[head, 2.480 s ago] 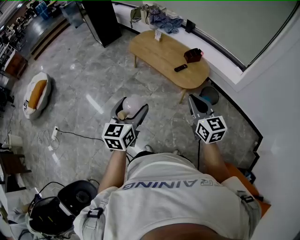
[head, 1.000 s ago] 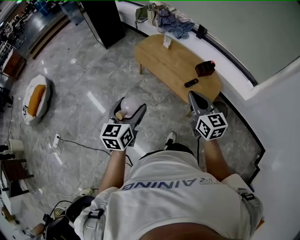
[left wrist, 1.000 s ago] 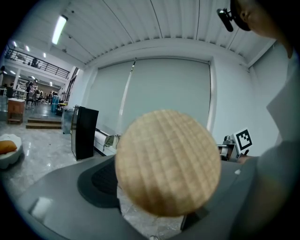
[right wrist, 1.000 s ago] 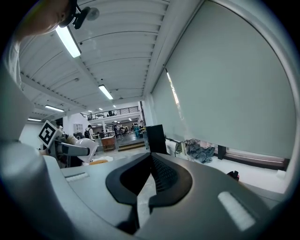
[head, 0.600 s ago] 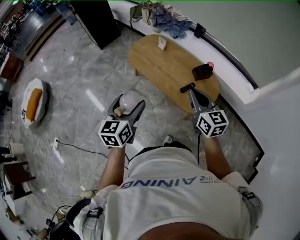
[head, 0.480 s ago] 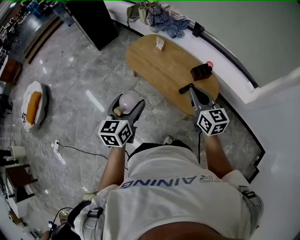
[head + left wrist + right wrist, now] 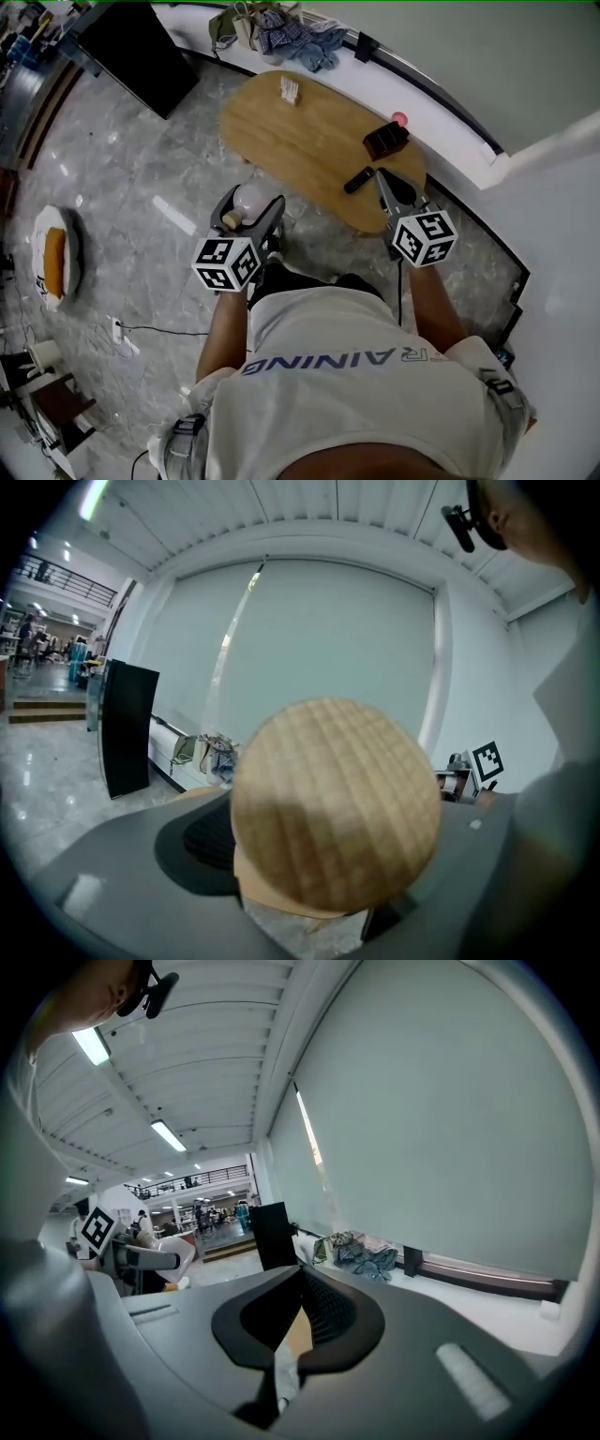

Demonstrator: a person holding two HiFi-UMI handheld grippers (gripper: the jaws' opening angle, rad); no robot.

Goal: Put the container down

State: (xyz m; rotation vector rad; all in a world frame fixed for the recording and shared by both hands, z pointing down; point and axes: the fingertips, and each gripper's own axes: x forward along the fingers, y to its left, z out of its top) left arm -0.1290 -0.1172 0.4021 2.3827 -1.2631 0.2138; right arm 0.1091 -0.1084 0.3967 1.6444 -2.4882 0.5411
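Nearer the table [image 7: 300,141] now, left hand-held gripper [image 7: 251,210] grips the lid-fronted container [image 7: 335,808]; right hand-held gripper [image 7: 386,186] closed.

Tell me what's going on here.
A person stands by an oval wooden table with a gripper in each hand. The left gripper clamps a pale container with a wooden lid, held short of the table and not yet set down. The right gripper is shut and empty, by the table's near edge.

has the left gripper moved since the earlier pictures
Yes. The left gripper, holding the container, has come toward the wooden table: bare floor lay between them before; now the container is beside its near edge.
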